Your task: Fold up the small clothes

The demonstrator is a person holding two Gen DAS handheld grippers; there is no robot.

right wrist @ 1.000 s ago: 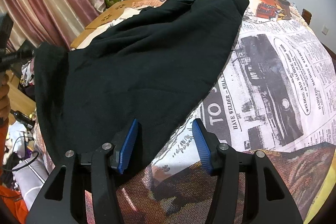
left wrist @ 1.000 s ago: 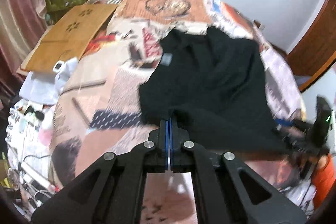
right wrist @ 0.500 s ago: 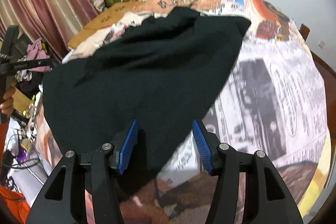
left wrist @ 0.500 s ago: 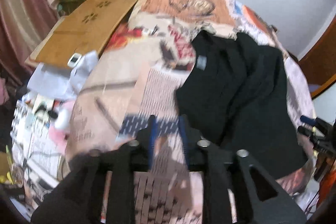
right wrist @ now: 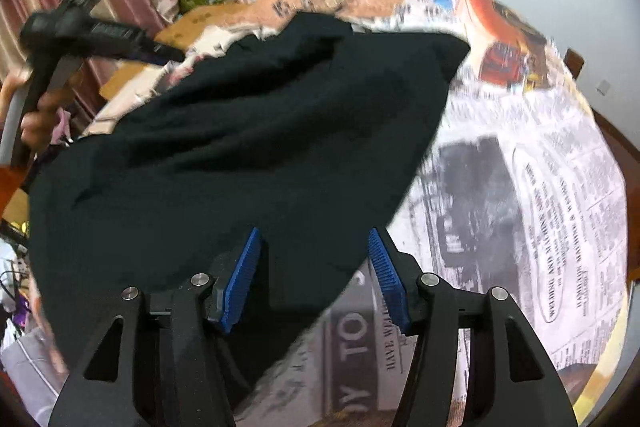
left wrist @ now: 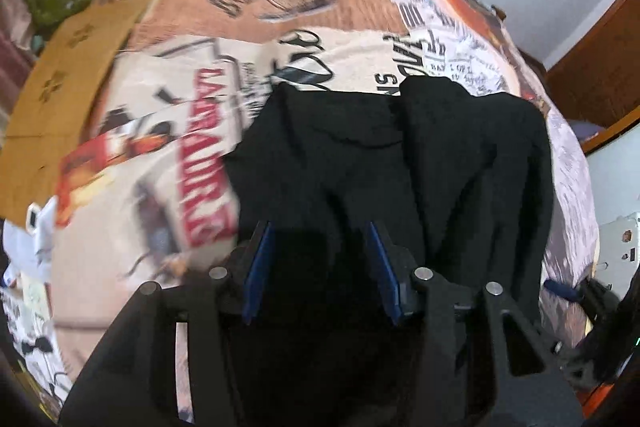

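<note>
Since the earlier frame the left gripper (left wrist: 318,263) let go of the black garment's (left wrist: 400,163) edge and swung back over it; its jaws were opening, with cloth beneath them but unpinched. The right gripper (right wrist: 314,269) hovered with jaws apart over the garment's near corner. The garment lay on the newspaper-print bedspread (right wrist: 540,187).

Newspaper-print bed cover (right wrist: 540,187), white with black type, right wrist view: "WELDING AND MACHINE" within an oval; "HAVE WELDER" in small caps; large "TO" on a dark band. Left wrist view: big red lettering, blurred, unreadable.
</note>
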